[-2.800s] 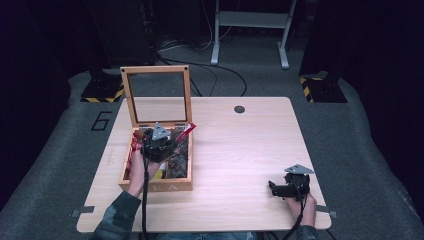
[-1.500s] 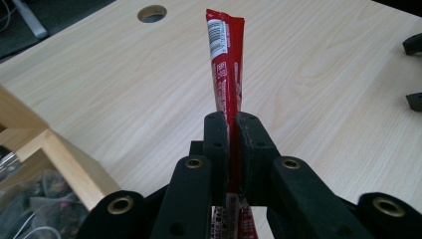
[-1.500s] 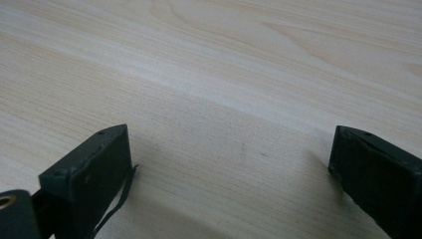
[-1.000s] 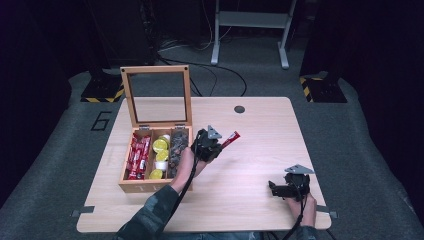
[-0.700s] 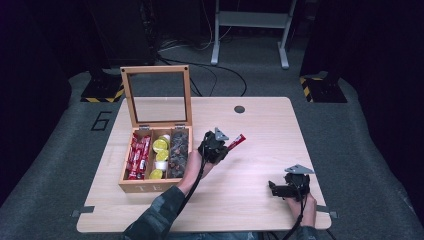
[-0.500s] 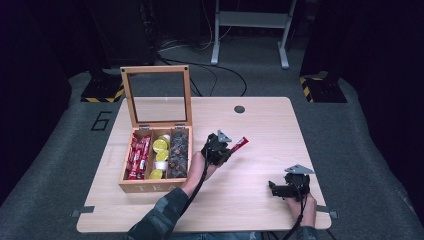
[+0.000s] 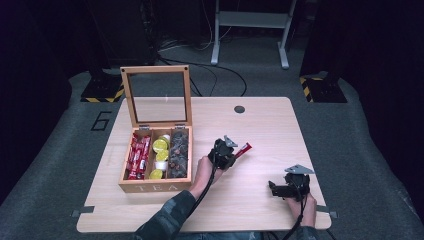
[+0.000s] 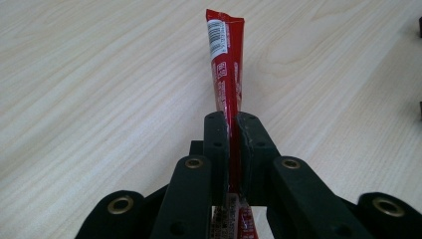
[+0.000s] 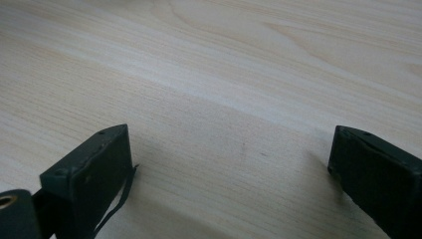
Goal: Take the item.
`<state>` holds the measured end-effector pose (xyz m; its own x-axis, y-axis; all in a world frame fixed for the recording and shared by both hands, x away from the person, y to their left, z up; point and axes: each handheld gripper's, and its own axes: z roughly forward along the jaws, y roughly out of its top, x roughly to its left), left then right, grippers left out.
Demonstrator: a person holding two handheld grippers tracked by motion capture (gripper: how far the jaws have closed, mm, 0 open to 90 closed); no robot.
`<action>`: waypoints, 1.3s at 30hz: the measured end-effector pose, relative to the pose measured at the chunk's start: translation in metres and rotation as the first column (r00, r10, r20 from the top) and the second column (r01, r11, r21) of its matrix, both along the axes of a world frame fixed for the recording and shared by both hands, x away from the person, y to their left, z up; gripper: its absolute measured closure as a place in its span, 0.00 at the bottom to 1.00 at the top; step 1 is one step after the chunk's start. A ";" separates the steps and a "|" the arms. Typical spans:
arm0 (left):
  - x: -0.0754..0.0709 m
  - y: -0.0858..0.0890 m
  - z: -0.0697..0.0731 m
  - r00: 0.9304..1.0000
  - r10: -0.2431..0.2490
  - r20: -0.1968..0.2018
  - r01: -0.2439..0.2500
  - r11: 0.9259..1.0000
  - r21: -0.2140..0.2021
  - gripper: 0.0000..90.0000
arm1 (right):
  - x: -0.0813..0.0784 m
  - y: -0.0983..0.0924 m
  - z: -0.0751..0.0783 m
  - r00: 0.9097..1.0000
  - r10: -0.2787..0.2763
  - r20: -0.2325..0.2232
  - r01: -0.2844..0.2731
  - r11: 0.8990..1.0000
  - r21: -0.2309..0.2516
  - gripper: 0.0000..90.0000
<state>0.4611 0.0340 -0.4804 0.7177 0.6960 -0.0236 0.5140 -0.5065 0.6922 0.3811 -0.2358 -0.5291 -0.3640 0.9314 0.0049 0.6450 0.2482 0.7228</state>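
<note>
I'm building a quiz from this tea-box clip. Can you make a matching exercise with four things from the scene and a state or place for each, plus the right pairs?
Things:
1. red sachet
2. right gripper
3. wooden tea box
4. yellow pods

States or places:
A. lid standing open, at the table's left
B. clamped between the left gripper's jaws, over the bare tabletop
C. in the box's middle compartment
D. jaws wide apart, nothing between them, near the table's front right corner

Pairs: 1-B, 2-D, 3-A, 4-C
</note>
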 end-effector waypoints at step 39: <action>-0.003 0.011 0.006 0.998 0.014 -0.063 -0.016 1.000 -0.023 0.41 | 0.000 0.000 0.000 1.000 0.000 -0.001 0.000 1.000 0.001 0.03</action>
<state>0.4581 0.0452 -0.4742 0.7037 0.7055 -0.0846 0.5641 -0.4824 0.6701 0.3812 -0.2358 -0.5291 -0.3636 0.9315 0.0064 0.6456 0.2471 0.7226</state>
